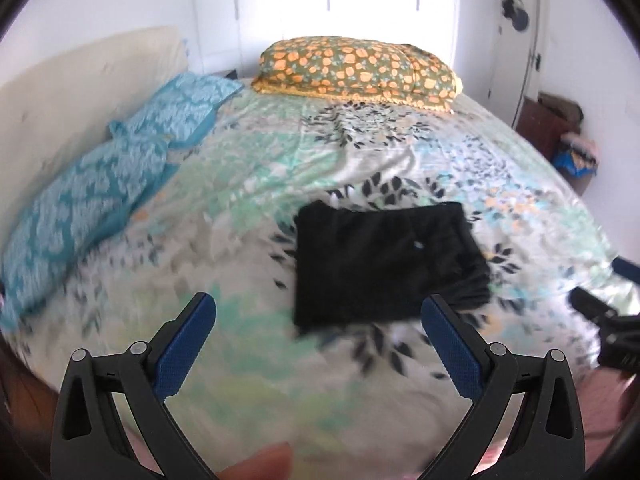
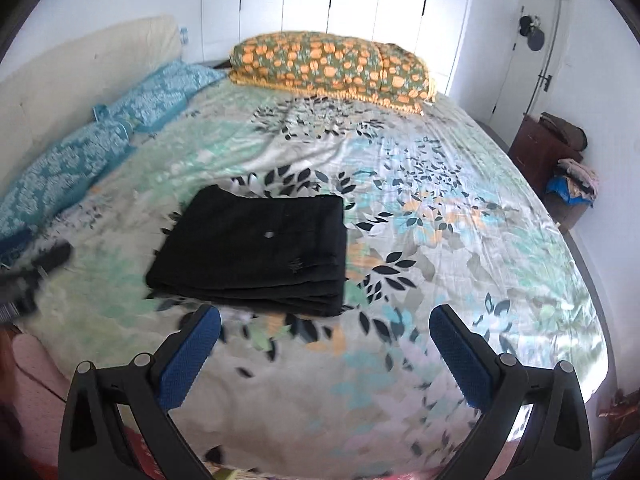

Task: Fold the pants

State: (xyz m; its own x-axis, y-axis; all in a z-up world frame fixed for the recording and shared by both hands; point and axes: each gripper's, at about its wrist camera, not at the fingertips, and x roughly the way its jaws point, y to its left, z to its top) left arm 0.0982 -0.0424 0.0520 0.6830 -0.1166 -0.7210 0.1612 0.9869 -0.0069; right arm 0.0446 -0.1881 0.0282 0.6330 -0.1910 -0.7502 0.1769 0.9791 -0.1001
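Observation:
Black pants (image 1: pixel 380 264) lie folded into a flat square stack on the floral bedspread (image 1: pixel 248 184); in the right wrist view the pants (image 2: pixel 256 256) show several stacked layers and a small button. My left gripper (image 1: pixel 318 322) is open and empty, held above the bed just short of the pants' near edge. My right gripper (image 2: pixel 325 334) is open and empty, near the stack's front right corner. The right gripper shows at the right edge of the left wrist view (image 1: pixel 608 320), and the left gripper at the left edge of the right wrist view (image 2: pixel 36 272).
An orange-and-green pillow (image 1: pixel 360 72) lies at the far side of the bed. Blue patterned pillows (image 1: pixel 104 176) lie along the cream headboard (image 1: pixel 60 92) on the left. A wooden cabinet (image 2: pixel 540 152) with clothes stands by the right wall near a white door (image 2: pixel 532 52).

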